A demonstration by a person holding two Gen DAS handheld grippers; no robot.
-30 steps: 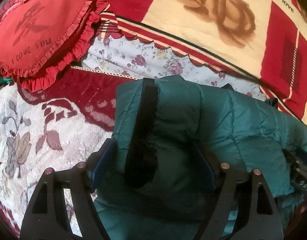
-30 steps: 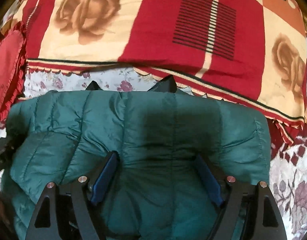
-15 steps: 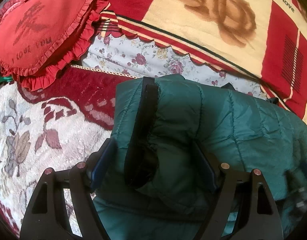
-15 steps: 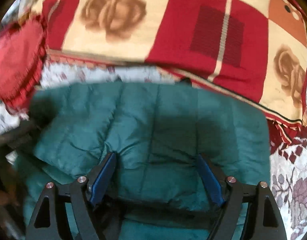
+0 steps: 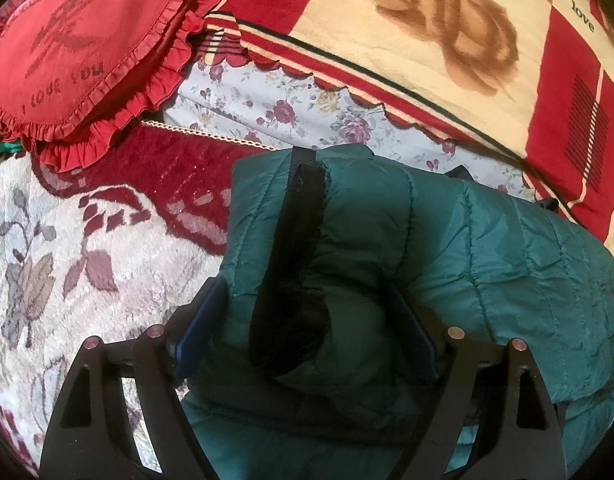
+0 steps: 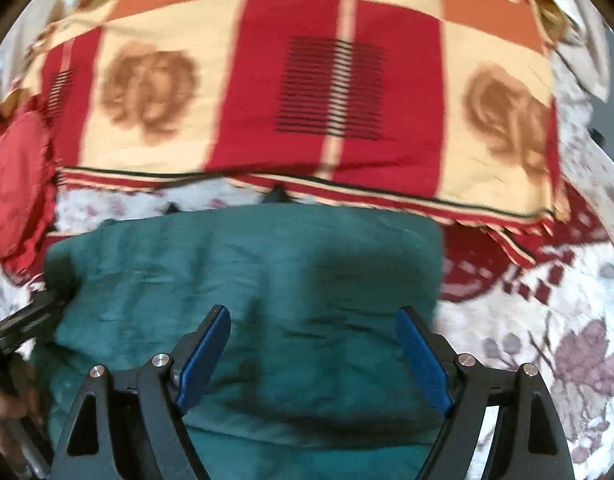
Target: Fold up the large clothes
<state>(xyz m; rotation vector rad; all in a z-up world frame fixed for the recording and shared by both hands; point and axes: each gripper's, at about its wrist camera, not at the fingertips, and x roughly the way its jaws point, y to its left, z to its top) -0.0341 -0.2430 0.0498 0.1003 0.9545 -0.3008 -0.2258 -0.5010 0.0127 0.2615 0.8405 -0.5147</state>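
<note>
A green quilted puffer jacket (image 5: 487, 264) lies folded on the bed, with a black-lined collar or cuff (image 5: 295, 280) standing up at its left end. My left gripper (image 5: 307, 300) is open, its blue pads on either side of that bunched end, not pinching it. In the right wrist view the jacket (image 6: 247, 280) lies flat and blurred. My right gripper (image 6: 313, 332) is open and empty above it, pads wide apart. The left gripper and the hand holding it show at the left edge (image 6: 23, 320).
A red heart-shaped ruffled cushion (image 5: 75, 48) lies at the far left. A red and cream rose-patterned blanket (image 5: 427, 40) is folded along the back. A floral sheet (image 5: 275, 108) and a plush red and white bedcover (image 5: 67, 260) lie under the jacket.
My right gripper has lifted back off the jacket and no longer presses into it; its view is blurred by motion. The left gripper has stayed in place.
</note>
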